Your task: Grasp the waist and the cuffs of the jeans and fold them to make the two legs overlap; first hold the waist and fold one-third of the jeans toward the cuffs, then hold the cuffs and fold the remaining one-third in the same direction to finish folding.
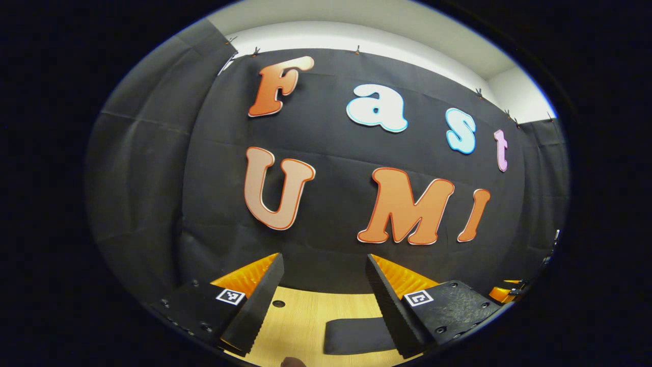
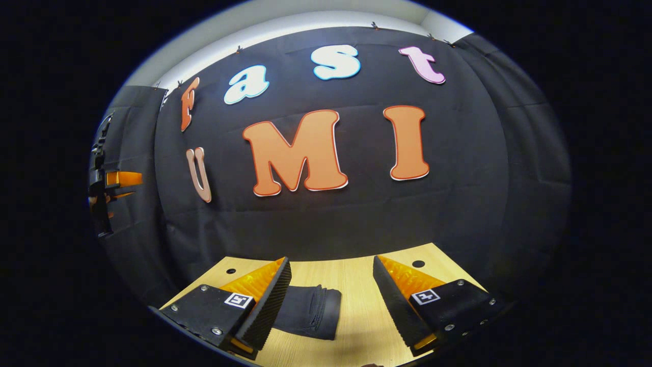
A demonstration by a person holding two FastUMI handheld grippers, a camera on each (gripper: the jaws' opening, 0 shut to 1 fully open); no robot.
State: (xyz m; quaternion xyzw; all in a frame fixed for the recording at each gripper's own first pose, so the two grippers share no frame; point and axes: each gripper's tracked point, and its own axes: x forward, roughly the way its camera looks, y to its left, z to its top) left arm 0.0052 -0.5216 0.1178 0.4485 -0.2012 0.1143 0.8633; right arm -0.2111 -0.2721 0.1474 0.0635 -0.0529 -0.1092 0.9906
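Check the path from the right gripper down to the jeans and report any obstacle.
Nothing visible blocks it. The right gripper hangs open above the wooden table, and the folded jeans lie just ahead between its fingers.

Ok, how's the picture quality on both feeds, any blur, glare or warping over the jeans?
Left gripper view: sharp, no glare, heavy fisheye bend; the jeans lie dark and featureless on the table. Right gripper view: equally sharp and bent; fold layers show along the jeans' edge.
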